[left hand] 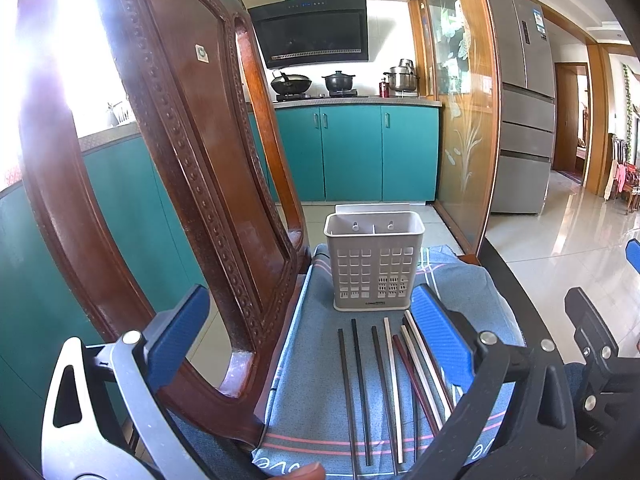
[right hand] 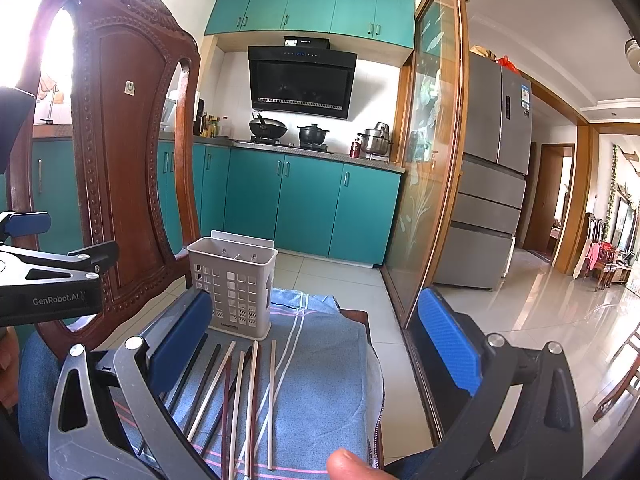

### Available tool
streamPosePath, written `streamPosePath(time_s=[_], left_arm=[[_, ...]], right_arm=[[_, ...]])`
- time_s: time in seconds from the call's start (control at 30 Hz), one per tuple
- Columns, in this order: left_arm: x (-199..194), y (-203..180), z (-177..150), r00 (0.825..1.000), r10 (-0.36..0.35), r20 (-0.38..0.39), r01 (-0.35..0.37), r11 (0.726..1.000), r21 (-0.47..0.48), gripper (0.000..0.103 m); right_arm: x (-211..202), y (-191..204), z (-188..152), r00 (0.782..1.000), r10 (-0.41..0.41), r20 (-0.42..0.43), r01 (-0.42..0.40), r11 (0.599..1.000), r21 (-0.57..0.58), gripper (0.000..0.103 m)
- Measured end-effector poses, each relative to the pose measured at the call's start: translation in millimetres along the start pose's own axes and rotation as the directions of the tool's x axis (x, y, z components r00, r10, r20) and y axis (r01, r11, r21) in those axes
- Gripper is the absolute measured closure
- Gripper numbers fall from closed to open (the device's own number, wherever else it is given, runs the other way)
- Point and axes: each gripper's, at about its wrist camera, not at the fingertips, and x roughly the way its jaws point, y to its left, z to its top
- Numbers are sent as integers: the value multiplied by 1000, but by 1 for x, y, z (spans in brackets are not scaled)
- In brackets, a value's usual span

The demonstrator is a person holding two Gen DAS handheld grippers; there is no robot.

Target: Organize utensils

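- The left gripper (left hand: 308, 344) and right gripper (right hand: 320, 344) both hung over the cloth (left hand: 320, 420) with fingers spread wide and nothing between them, probably so either could drop onto a stick.
- The chopsticks (left hand: 384, 380) lay loose on the cloth just in front of the holder (left hand: 374, 264), some parallel, some crossing: slim sticks in black, cream and dark red.
- The holder stood upright near the cloth's far edge beside the chair (left hand: 180, 160); pale, perforated, apparently empty.
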Motion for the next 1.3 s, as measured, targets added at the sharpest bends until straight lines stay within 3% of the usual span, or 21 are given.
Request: streamPosePath(time_s=[0.9,1.3], left_arm=[[2,-1,0,1000,0,-9,0,1000,1,3],[15,-5,-2,999,-12,-52,13,1000,11,3]], right_arm=[[4,5,1,1000,4,-3,-4,1000,-16,3],[19,3,-7,999,-17,-48,16,1000,-26,3]])
